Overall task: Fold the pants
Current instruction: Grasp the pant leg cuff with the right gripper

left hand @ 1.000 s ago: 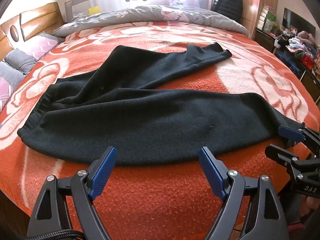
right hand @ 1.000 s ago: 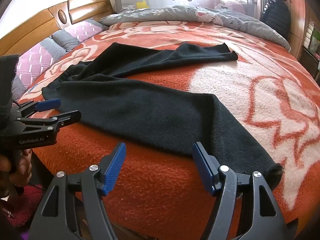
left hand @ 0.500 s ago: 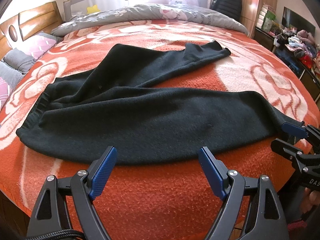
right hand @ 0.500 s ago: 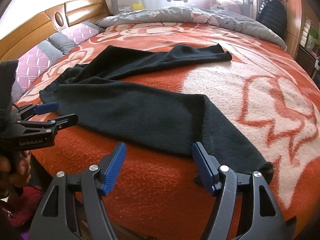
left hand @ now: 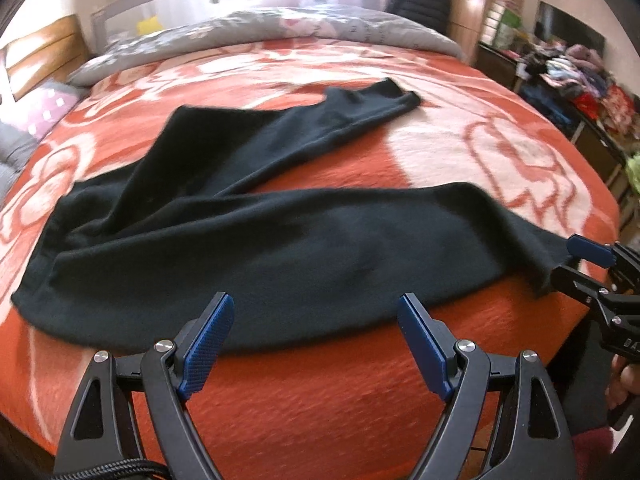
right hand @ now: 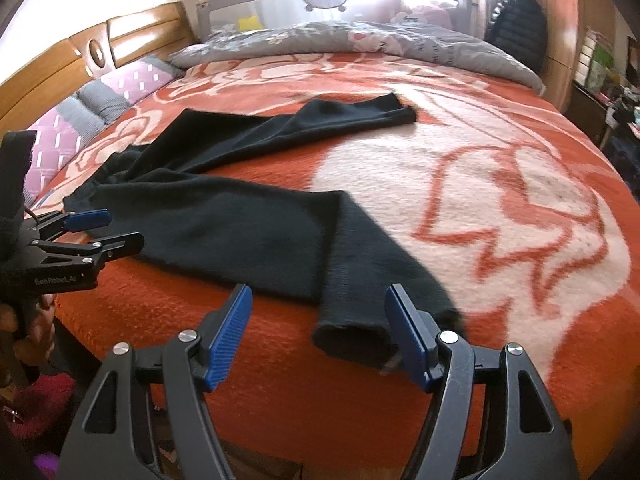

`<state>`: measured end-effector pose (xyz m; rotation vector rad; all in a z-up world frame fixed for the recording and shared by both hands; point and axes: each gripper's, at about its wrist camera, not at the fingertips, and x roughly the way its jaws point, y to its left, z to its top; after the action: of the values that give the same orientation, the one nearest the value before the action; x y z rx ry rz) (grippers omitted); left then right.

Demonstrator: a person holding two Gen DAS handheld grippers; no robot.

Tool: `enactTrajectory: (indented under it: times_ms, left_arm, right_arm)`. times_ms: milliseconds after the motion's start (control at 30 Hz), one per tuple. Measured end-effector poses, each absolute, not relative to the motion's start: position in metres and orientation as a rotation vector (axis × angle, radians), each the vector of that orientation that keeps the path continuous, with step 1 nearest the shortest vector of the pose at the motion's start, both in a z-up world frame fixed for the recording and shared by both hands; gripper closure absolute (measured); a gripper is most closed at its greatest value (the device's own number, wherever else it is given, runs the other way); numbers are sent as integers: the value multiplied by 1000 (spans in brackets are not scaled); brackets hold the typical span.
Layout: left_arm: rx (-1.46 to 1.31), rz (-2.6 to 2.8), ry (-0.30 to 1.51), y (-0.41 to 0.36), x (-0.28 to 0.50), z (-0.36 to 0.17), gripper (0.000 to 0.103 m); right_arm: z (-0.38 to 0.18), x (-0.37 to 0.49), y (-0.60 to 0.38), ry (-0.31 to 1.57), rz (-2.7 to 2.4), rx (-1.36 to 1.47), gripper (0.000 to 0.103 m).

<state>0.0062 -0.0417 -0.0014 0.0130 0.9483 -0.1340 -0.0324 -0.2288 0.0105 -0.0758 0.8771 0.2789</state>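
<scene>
Pants (left hand: 280, 240) lie spread across the orange blanket (left hand: 320, 400) on the bed, legs splayed apart, nothing resting on them. The left hand-held gripper (left hand: 316, 344) hangs wide open and empty just short of the near leg, while the right hand-held gripper (right hand: 320, 332), also wide open, brackets that leg's cuff (right hand: 352, 336). A gray quilt (right hand: 320, 40) and pillows (right hand: 100, 96) sit well beyond.

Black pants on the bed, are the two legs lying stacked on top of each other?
No, the black pants lie with their legs spread apart in a V, bare orange blanket showing between them.
</scene>
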Motion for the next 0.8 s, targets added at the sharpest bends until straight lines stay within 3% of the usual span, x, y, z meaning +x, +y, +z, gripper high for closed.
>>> enactTrajectory:
  times_ms: [800]
  left_arm:
    - [256, -374, 1007, -181, 67, -7, 19]
  right_arm:
    - [-8, -11, -317, 902, 91, 63, 33]
